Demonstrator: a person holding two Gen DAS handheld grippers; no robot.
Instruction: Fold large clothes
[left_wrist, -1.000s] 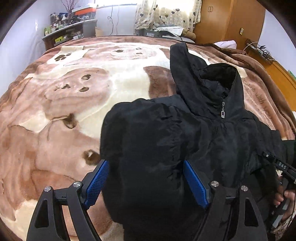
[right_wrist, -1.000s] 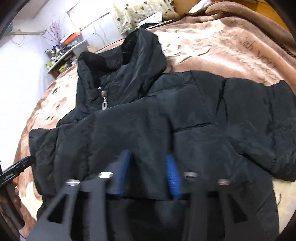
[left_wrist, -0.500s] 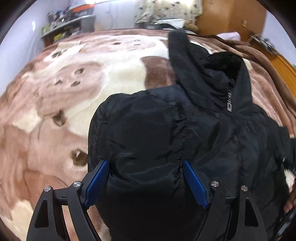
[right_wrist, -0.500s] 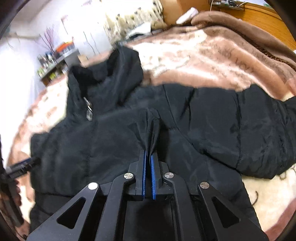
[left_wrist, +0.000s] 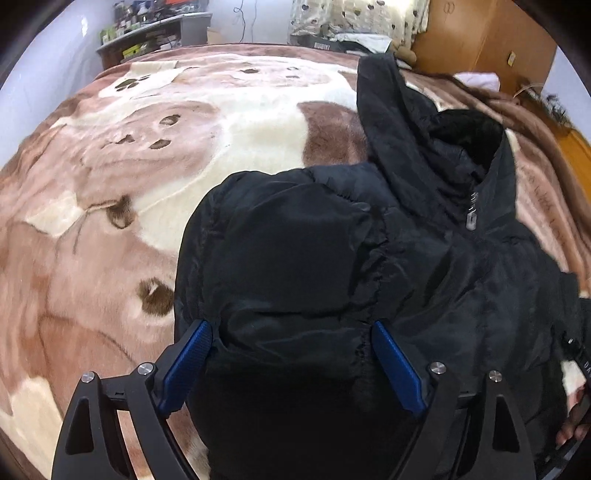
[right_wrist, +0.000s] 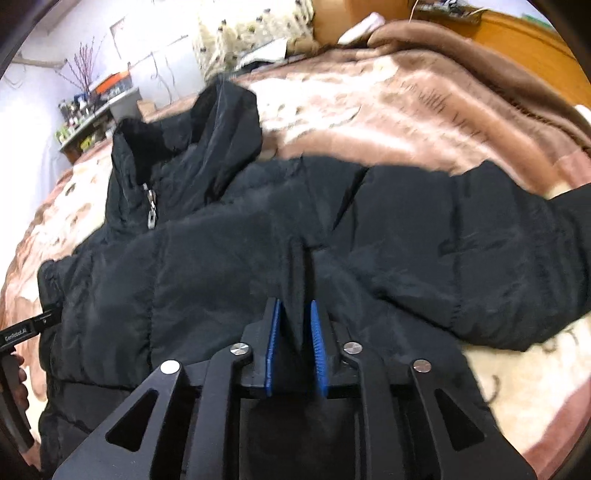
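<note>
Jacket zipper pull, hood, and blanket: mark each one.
zipper pull (left_wrist: 471, 218), left wrist view, on the metal tab.
hood (right_wrist: 225, 122), right wrist view, on its outer fabric.
blanket (left_wrist: 122, 236), left wrist view, on bare brown plush.
</note>
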